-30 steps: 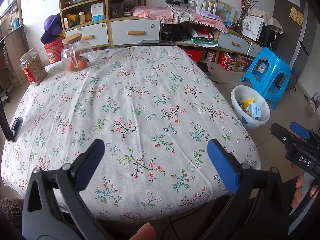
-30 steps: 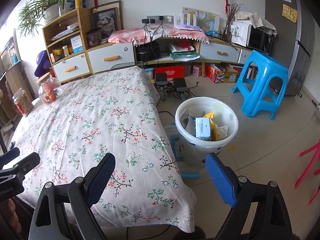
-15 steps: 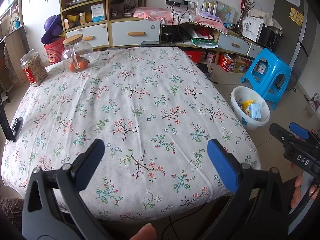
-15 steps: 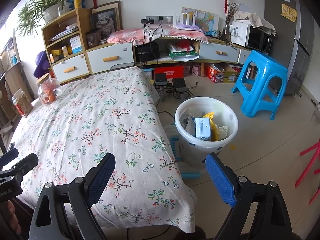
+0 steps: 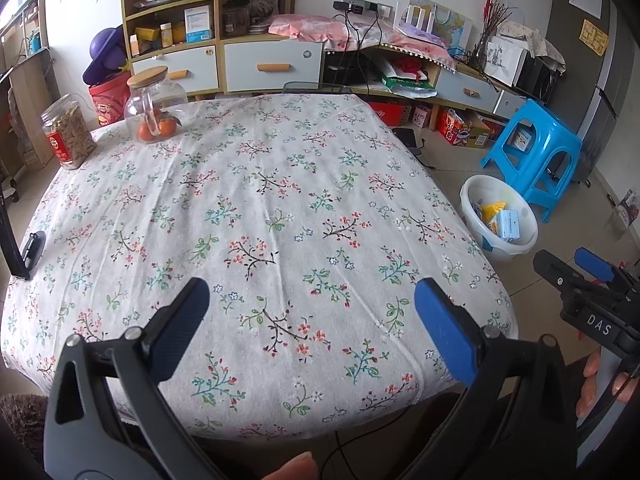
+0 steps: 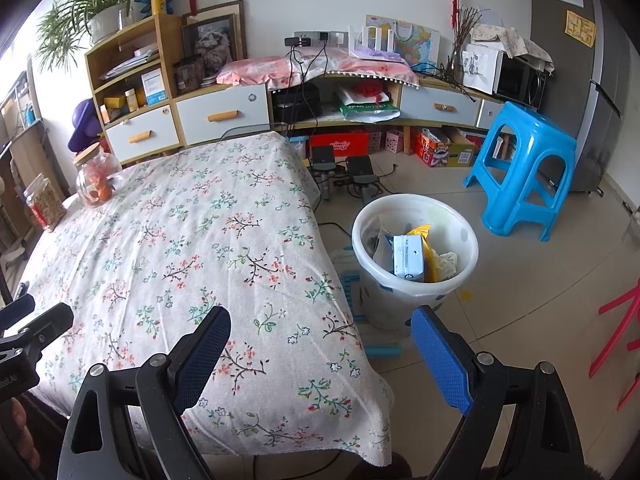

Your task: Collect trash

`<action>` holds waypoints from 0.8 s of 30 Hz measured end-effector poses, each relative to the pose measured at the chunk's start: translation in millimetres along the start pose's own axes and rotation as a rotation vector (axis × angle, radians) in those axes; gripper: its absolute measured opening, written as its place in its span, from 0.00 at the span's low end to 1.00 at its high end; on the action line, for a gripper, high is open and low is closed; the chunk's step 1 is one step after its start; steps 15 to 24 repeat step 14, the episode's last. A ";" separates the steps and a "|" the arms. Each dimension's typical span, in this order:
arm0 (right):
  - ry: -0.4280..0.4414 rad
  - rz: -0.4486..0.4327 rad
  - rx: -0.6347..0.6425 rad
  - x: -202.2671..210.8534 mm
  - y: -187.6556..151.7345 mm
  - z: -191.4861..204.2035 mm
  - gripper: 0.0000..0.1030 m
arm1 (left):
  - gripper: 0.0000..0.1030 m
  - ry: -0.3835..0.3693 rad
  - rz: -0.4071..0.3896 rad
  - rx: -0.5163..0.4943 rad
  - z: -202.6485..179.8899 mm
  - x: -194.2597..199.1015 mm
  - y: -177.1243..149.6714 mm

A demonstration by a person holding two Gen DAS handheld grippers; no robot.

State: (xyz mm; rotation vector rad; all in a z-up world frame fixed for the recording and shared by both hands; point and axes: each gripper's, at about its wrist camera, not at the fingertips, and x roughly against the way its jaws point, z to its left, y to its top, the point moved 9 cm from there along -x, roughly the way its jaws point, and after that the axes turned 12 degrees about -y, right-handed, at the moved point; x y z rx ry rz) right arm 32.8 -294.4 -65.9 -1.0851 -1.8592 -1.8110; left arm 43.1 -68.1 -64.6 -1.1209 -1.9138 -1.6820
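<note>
A white bin (image 6: 416,300) stands on the floor off the table's right edge; it shows in the left wrist view too as the bin (image 5: 470,204). Inside lie a pale blue carton (image 6: 408,256), a yellow wrapper (image 6: 424,236) and crumpled paper. My right gripper (image 6: 320,344) is open over the table's near right corner, nothing between its blue pads. My left gripper (image 5: 310,312) is open above the near edge of the floral tablecloth (image 5: 260,220), also empty. The right gripper (image 5: 576,276) pokes in at the right of the left wrist view.
At the table's far left stand a glass jar with oranges (image 5: 154,110) and a red-labelled snack jar (image 5: 68,136). A blue stool (image 6: 524,168) stands beyond the bin. Cables and black boxes (image 6: 344,172) lie on the floor by the shelf unit (image 6: 224,112).
</note>
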 end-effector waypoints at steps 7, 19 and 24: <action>0.001 0.000 0.000 0.1 0.2 0.1 0.90 | 0.99 0.001 -0.002 0.007 -0.7 -0.1 0.3; 0.008 -0.012 0.000 1.7 1.5 0.3 0.90 | 0.99 -0.025 -0.010 0.034 -2.0 -0.5 0.8; 0.008 -0.012 0.000 1.7 1.5 0.3 0.90 | 0.99 -0.025 -0.010 0.034 -2.0 -0.5 0.8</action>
